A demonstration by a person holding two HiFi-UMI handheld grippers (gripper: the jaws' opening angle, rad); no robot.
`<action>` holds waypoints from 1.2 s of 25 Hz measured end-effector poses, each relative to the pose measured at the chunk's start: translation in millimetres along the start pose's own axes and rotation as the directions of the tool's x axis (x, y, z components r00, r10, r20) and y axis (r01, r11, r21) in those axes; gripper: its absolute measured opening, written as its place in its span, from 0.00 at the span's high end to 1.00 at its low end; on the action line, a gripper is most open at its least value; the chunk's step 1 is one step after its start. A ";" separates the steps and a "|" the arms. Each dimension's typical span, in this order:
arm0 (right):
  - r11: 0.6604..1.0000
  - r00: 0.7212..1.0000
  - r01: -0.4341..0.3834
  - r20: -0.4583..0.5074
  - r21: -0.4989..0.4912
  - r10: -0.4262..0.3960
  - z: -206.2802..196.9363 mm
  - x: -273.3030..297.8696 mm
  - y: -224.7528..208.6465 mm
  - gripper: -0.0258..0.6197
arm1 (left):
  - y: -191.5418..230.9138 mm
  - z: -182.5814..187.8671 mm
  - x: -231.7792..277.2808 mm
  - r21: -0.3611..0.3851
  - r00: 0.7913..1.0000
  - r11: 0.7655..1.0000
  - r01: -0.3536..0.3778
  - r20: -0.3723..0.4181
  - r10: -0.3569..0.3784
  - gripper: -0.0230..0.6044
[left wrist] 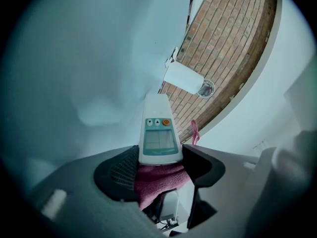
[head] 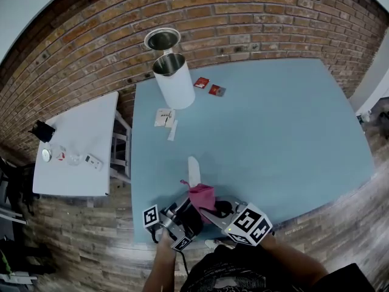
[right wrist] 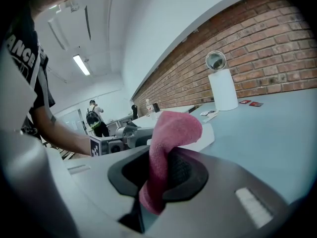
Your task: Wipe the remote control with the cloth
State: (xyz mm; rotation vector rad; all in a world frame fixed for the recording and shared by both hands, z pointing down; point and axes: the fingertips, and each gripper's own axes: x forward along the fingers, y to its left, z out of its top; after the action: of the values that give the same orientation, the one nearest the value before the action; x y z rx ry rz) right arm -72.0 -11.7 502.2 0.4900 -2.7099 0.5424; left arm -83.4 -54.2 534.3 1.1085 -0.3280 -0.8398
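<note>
A white remote control (head: 194,169) with a small screen and an orange button (left wrist: 158,133) sticks out over the blue table (head: 273,132) near its front edge. My left gripper (left wrist: 158,158) is shut on the remote's near end. A pink cloth (head: 202,196) is pinched in my right gripper (right wrist: 163,168), which is shut on it. The cloth (right wrist: 172,138) folds over the remote (right wrist: 207,135) close to the left jaws and shows under the remote as a pink wad (left wrist: 161,180). Both grippers sit side by side, left gripper (head: 181,213) and right gripper (head: 220,209).
A white bin (head: 173,78) with its lid raised stands at the table's back. Two red packets (head: 208,86) and paper scraps (head: 165,119) lie near it. A white side table (head: 79,145) with small items is to the left. A brick wall (head: 243,17) runs behind.
</note>
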 end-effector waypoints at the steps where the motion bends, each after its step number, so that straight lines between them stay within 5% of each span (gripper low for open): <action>1: 1.000 1.000 0.003 -0.009 0.001 -0.003 -2.9 -0.2 -0.9 0.86 | 0.3 0.6 -0.2 0.001 1.000 1.000 0.000 0.000 0.000 0.52; 8: 0.999 0.999 0.031 0.018 0.032 -0.032 -1.6 -8.8 -8.8 0.86 | 1.4 0.6 -1.6 0.030 1.000 0.999 -0.023 -0.004 0.023 0.52; 11: 0.995 0.994 0.057 0.087 0.077 -0.064 14.0 -19.6 -19.3 0.86 | 4.8 -1.6 -1.8 0.113 0.996 0.990 -0.085 -0.017 0.088 0.52; 16: 0.984 0.982 0.138 0.114 0.110 -0.151 23.3 -35.8 -47.9 0.86 | 17.3 -4.1 -3.0 0.334 0.957 0.905 -0.264 -0.024 0.288 0.52; 18: 0.978 0.978 0.162 0.114 0.128 -0.176 23.5 -41.4 -56.6 0.86 | 21.5 -1.0 -4.5 0.435 0.929 0.838 -0.330 -0.005 0.369 0.52; 24: 0.967 0.969 0.198 0.117 0.160 -0.217 25.4 -51.4 -70.7 0.86 | 26.3 7.1 -5.4 0.662 0.807 0.562 -0.496 0.113 0.579 0.52; 26: 0.965 0.968 0.205 0.116 0.161 -0.225 24.9 -52.6 -72.7 0.86 | 27.9 9.9 -6.0 0.728 0.759 0.442 -0.524 0.163 0.631 0.52; 30: 0.963 0.966 0.217 0.107 0.160 -0.236 21.2 -53.2 -73.9 0.86 | 39.3 12.2 -8.7 0.829 0.641 0.168 -0.534 0.266 0.720 0.52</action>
State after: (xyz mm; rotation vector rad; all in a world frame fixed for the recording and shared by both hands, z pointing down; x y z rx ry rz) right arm -1.3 -70.7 485.9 0.8892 -2.6908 0.6697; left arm -79.8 -48.4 575.8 1.7784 -1.0750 0.3456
